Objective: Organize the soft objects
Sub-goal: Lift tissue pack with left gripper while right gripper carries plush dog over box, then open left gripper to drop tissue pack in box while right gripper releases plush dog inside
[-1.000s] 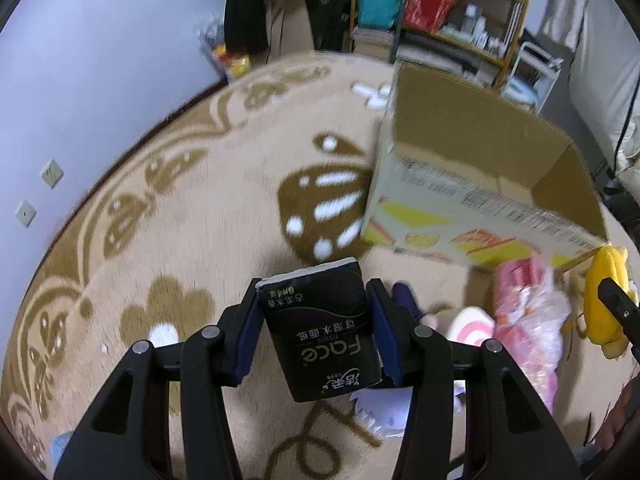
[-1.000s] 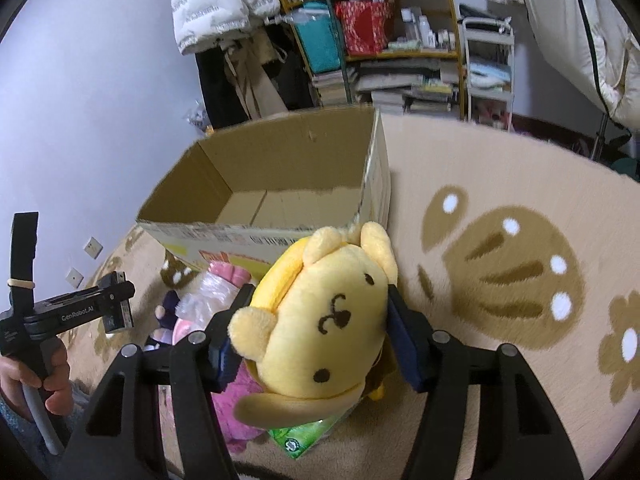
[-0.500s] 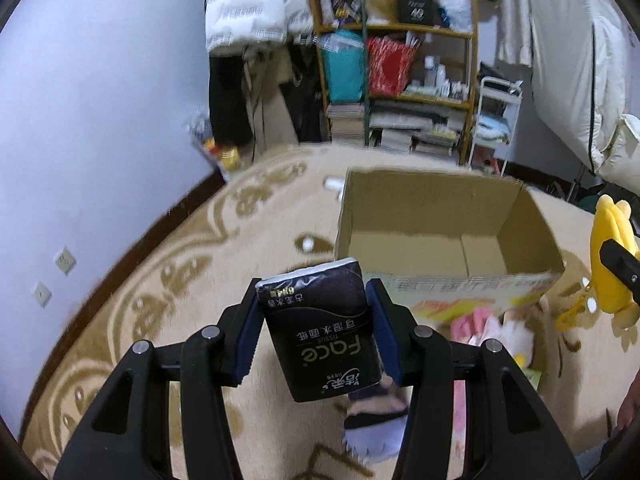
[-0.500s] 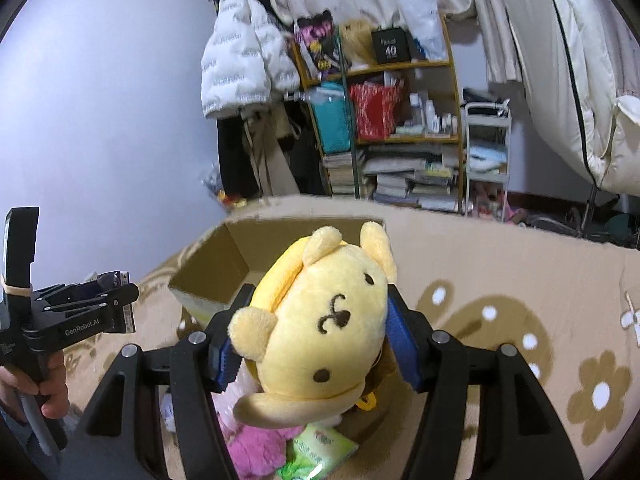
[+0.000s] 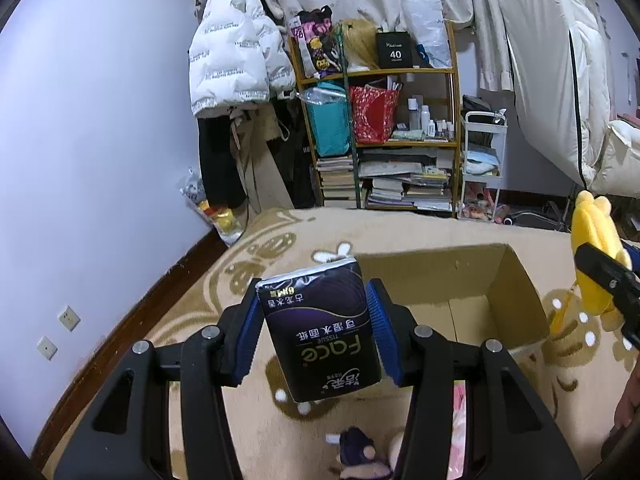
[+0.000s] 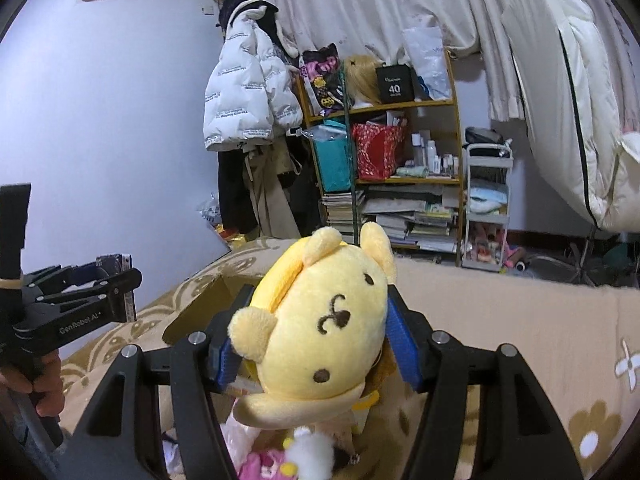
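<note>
Overall, rug point(image 5: 400, 236) covers the floor, beige with brown flower and scroll motifs, running back to a purple wall and a crowded shelf point(image 5: 376, 136) of books, bottles and bags; a white jacket point(image 5: 232, 60) hangs left of the shelf. Open box point(image 5: 460, 292) sits on the rug, flaps up, inside bare as far as visible in the left wrist view. Right wrist view shows only one corner of the box point(image 6: 204, 304), behind the plush. Left tongs point(image 5: 316, 328) pinch a black tissue pack point(image 5: 320, 328), blue pads pressed on both its sides, label upside down to the camera; pack is held in the air on the near left side of the box, overlapping its near left corner in view. Right tongs point(image 6: 316, 336) pinch a yellow plush point(image 6: 320, 320) by the head, pads sunk into both sides, face toward the camera, body hanging below. From the left view the plush point(image 5: 592, 248) appears at far right, raised beside the box's right wall. Left hand point(image 6: 36, 384) grips its tool handle at the left edge of the right view. Pink and purple soft items point(image 6: 280, 460) lie on the rug under the plush, kind unclear.
</note>
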Demonstrator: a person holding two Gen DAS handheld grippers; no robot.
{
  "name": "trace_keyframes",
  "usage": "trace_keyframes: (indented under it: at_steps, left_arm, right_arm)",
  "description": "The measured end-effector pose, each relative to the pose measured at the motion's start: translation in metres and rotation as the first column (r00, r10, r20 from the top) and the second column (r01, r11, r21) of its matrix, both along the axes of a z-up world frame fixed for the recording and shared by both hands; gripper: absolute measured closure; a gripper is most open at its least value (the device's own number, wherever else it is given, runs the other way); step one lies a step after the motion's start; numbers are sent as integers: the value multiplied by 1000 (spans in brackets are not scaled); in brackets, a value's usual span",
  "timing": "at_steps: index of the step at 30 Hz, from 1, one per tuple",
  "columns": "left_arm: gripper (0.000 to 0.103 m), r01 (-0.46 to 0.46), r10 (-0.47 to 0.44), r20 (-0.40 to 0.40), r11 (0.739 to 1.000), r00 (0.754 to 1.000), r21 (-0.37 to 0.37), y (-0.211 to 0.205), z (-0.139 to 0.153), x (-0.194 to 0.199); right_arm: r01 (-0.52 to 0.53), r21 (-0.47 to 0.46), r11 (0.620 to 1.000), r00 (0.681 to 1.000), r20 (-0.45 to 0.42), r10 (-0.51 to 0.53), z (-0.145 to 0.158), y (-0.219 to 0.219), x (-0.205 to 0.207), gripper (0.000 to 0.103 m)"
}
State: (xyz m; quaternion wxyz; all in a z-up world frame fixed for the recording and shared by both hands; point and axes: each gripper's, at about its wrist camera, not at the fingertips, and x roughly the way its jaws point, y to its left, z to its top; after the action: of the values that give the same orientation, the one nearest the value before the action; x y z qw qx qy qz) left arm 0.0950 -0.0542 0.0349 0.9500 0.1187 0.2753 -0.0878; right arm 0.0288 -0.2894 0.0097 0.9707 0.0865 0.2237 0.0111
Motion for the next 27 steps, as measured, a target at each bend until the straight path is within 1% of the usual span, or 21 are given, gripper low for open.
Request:
trace_keyframes:
  at_steps: [2, 5, 7, 11, 16, 20, 27]
  left_arm:
    - [54, 2, -2, 10, 1000, 1000, 1, -1, 3, 4]
    - [54, -2, 2, 10, 1000, 1000, -24, -1, 7, 13]
    - [54, 3, -2, 18, 1000, 1000, -28, -4, 9, 19]
    - [54, 21, -20, 25, 1000, 999, -18, -9, 9, 27]
    - [54, 34, -34, 25, 999, 999, -30, -12, 7, 37]
    - [53, 43, -42, 5, 998, 999, -50, -15, 0, 44]
    - [53, 62, -65, -43, 996, 997, -57, -23, -18, 53]
  right_arm:
    - [-4, -22, 1000, 1000, 1, 4, 0, 3, 8, 37]
    - [-18, -56, 998, 1000, 9, 19, 3, 8, 18, 37]
    - [-30, -68, 997, 999, 14, 31, 5, 9, 23, 37]
    - [-40, -74, 996, 999, 15, 41, 6, 9, 35, 37]
    - [-55, -75, 996, 998, 13, 56, 3, 9, 44, 37]
    - [-64, -70, 996, 998, 5, 64, -3, 11, 51, 37]
    - [-93, -58, 994, 996, -21, 92, -15, 15, 60, 37]
